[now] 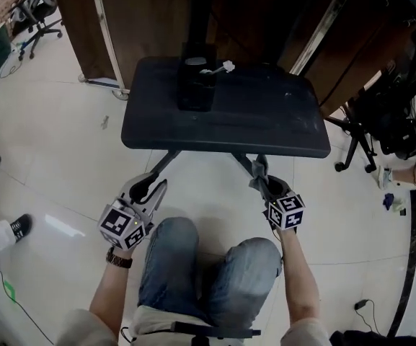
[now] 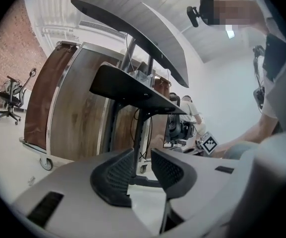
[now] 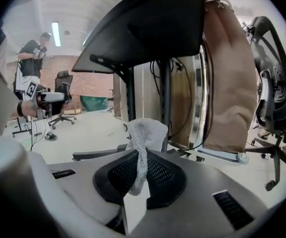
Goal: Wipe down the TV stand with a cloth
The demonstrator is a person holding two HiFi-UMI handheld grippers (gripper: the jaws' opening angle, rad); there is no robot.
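Note:
The TV stand's black shelf (image 1: 265, 114) lies ahead of me, above both grippers. My right gripper (image 1: 259, 173) is held low before the shelf's front edge, shut on a grey mesh cloth (image 1: 259, 168). In the right gripper view the cloth (image 3: 145, 133) sticks up from between the pinched jaws (image 3: 142, 167), with the shelf's underside (image 3: 147, 29) overhead. My left gripper (image 1: 153, 186) hangs lower left of the shelf, open and empty. In the left gripper view its jaws (image 2: 142, 165) stand a little apart, with the stand's post behind them and the shelf (image 2: 128, 86) above.
A black column (image 1: 195, 78) and a small white object (image 1: 222, 68) are on the shelf's back. Behind stands a wheeled wooden panel (image 1: 135, 20). Office chairs are at right (image 1: 381, 121) and far left (image 1: 38, 13). A bystander's shoe (image 1: 20, 227) is at left. My knees are below the grippers.

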